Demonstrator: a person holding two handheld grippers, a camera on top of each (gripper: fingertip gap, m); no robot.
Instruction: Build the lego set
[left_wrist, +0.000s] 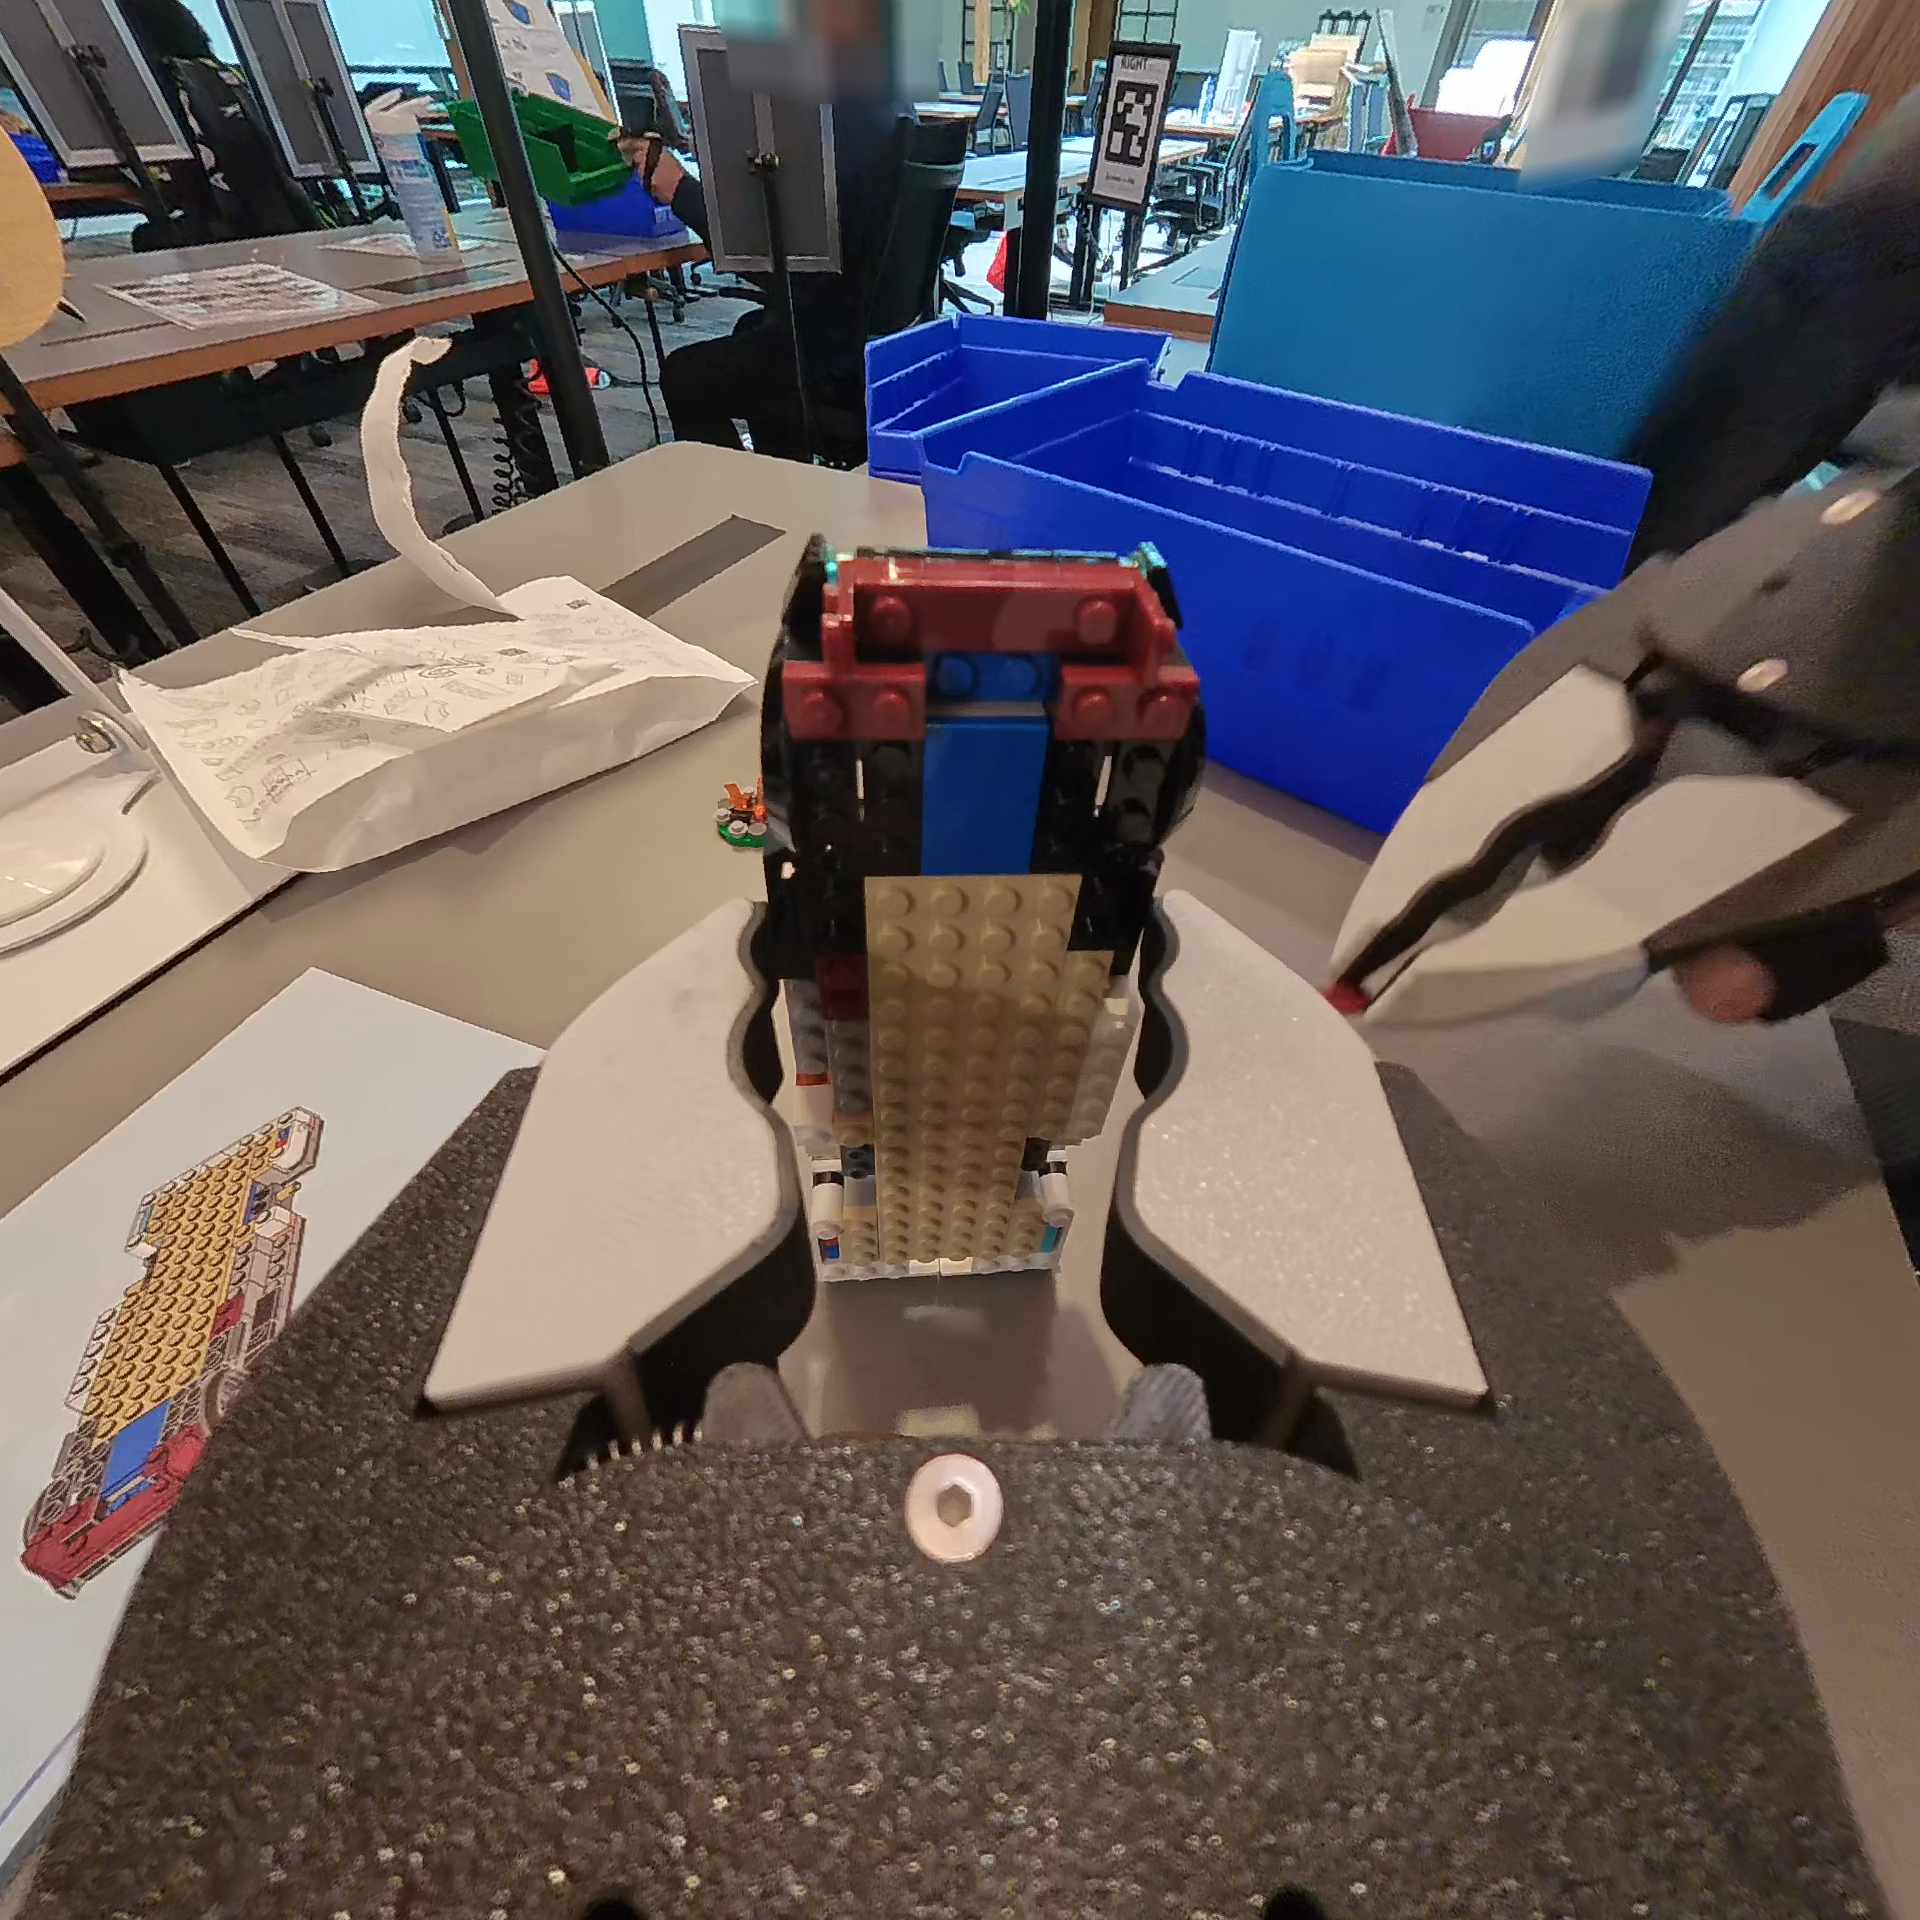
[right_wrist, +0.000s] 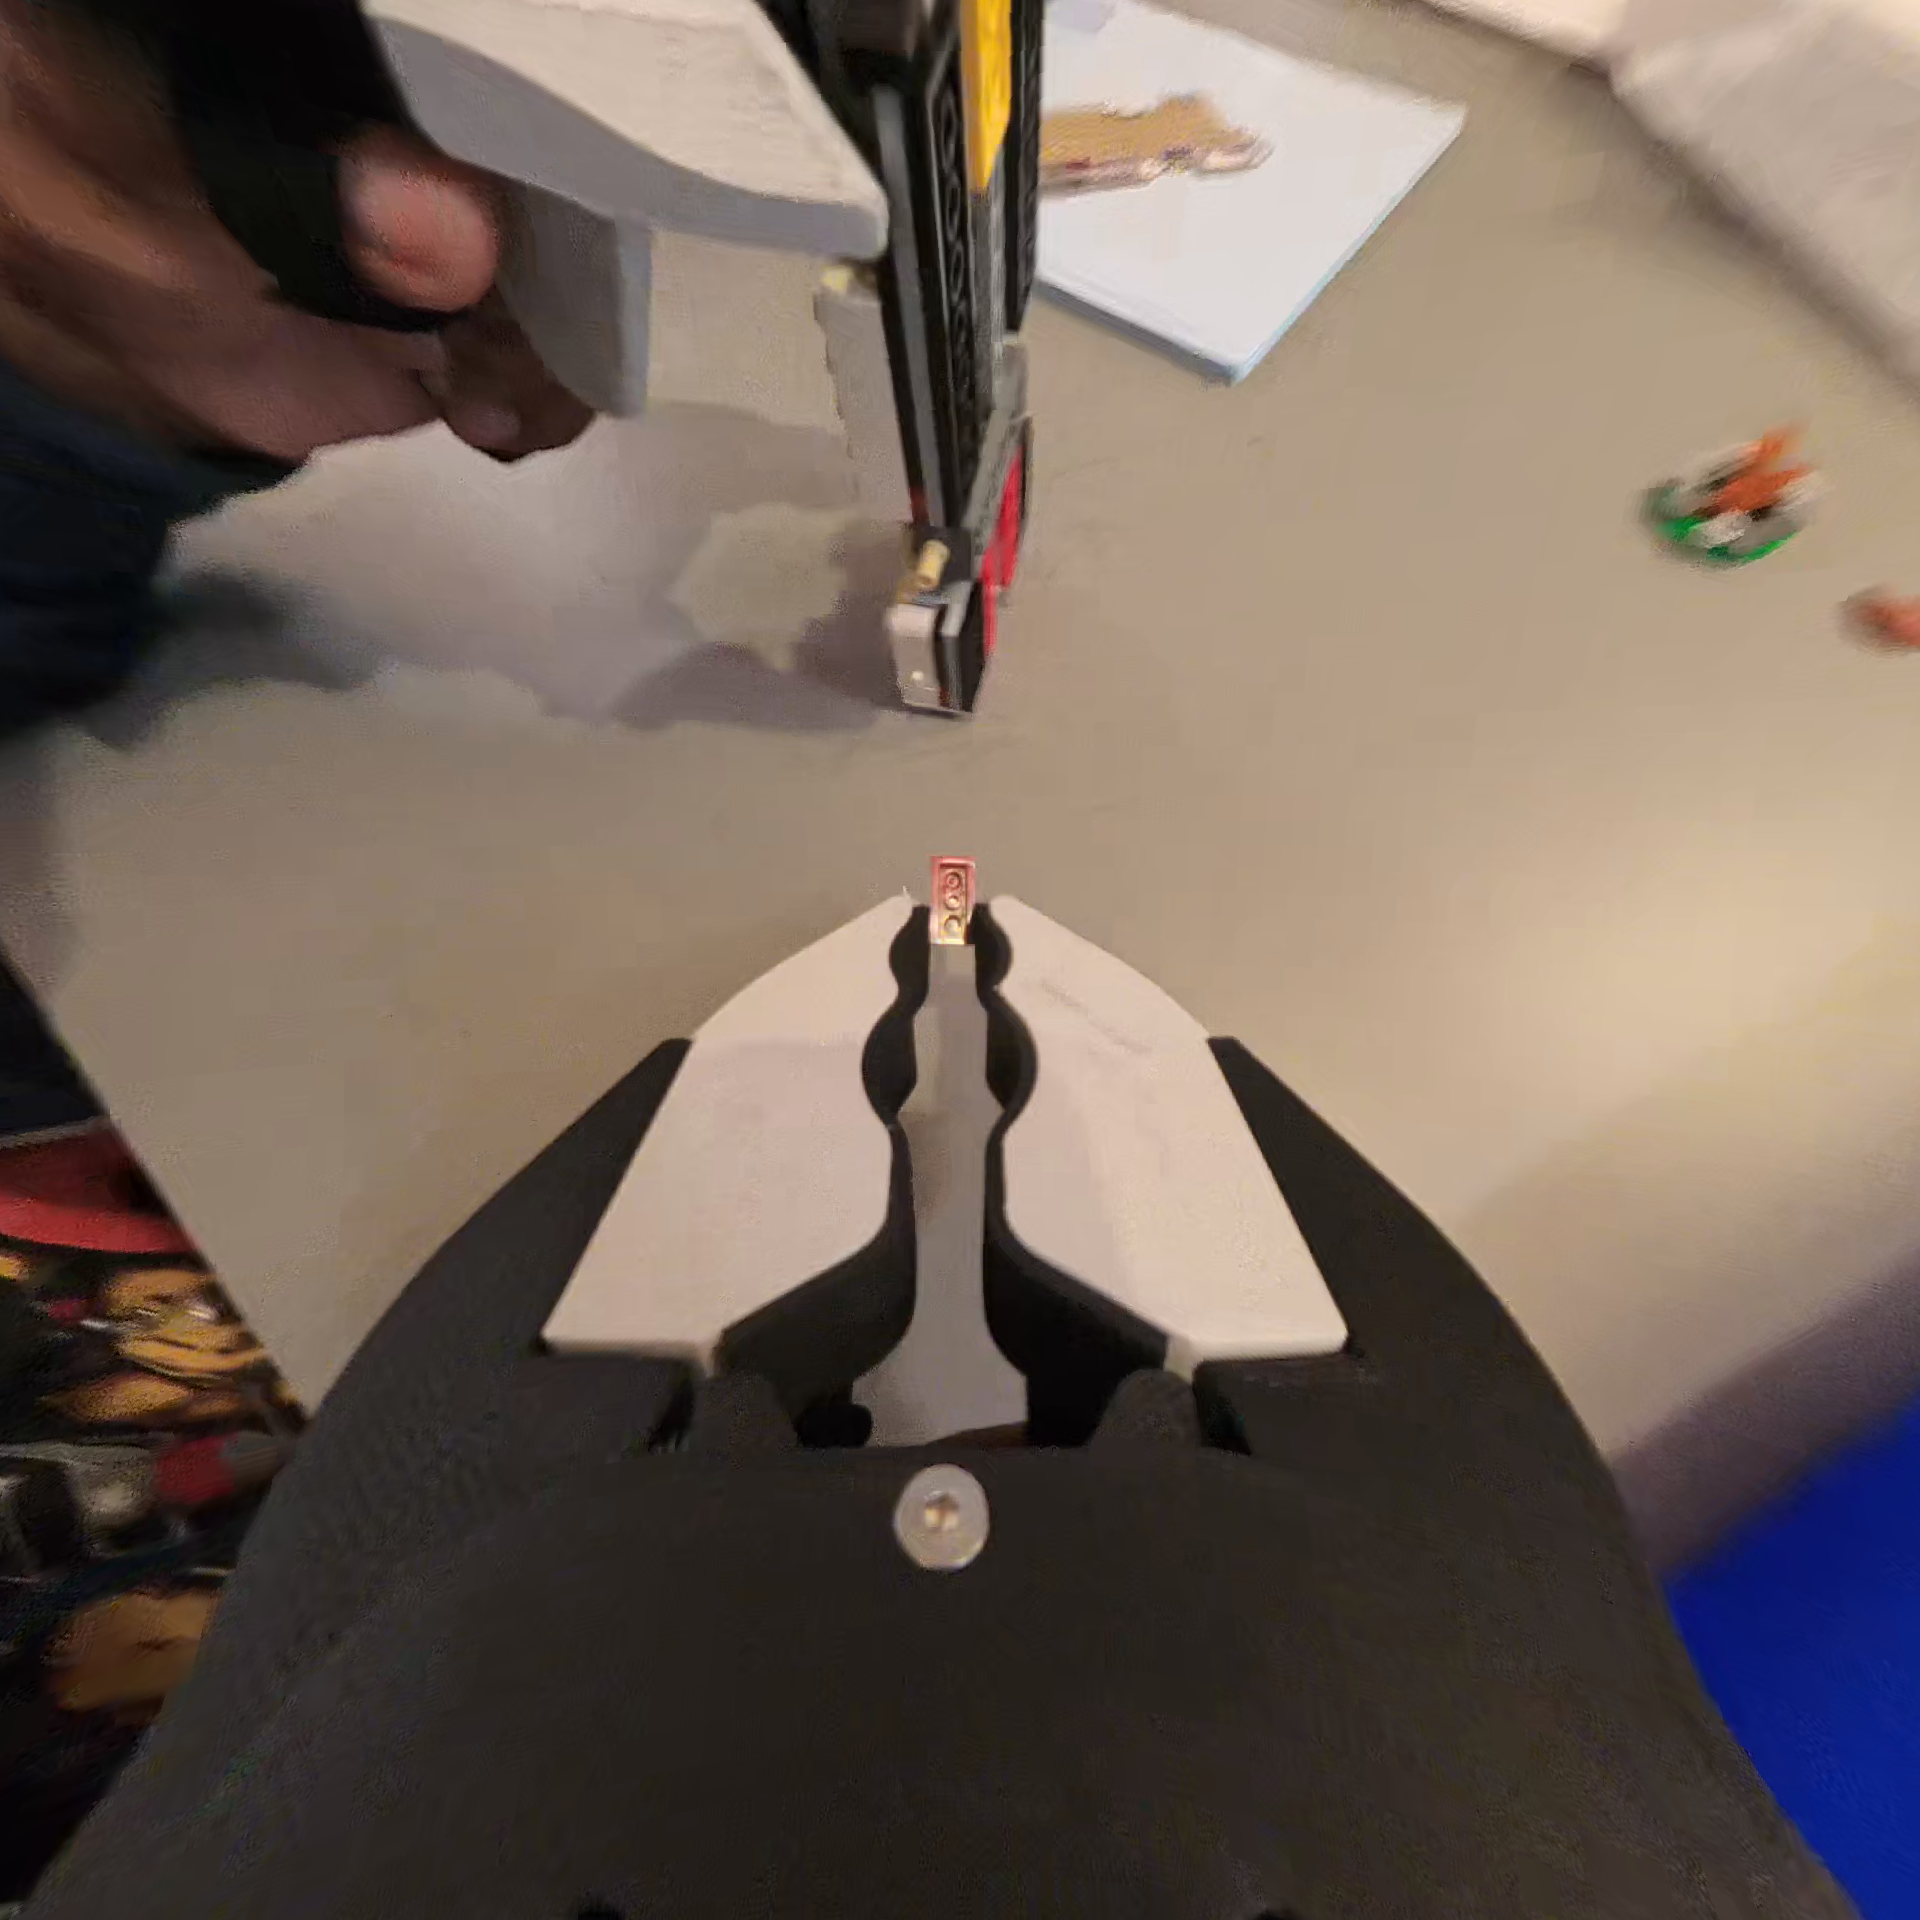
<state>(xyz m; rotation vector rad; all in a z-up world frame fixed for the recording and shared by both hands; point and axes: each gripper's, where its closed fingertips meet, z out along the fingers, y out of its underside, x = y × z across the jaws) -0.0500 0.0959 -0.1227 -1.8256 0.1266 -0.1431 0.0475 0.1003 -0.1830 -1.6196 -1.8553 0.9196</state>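
My left gripper (left_wrist: 961, 935) is shut on a long brick model (left_wrist: 977, 831) with a tan studded plate, a blue strip, black sides and dark red plates at its far end. Both pads press its sides and hold it above the grey table (left_wrist: 582, 914). The model also shows edge-on in the right wrist view (right_wrist: 961, 343), with the left gripper's white finger (right_wrist: 644, 135) and a hand (right_wrist: 260, 270) beside it. My right gripper (right_wrist: 953, 914) is shut on a small red plate (right_wrist: 953, 896) at its fingertips, short of the model's end. It shows at the right of the left wrist view (left_wrist: 1351, 997).
A printed picture of the model (left_wrist: 156, 1340) lies at the left. A crumpled white paper bag (left_wrist: 416, 707) lies behind it. Blue bins (left_wrist: 1299, 561) stand at the back right. A small green and orange piece (left_wrist: 743, 816) sits on the table, also in the right wrist view (right_wrist: 1730, 504).
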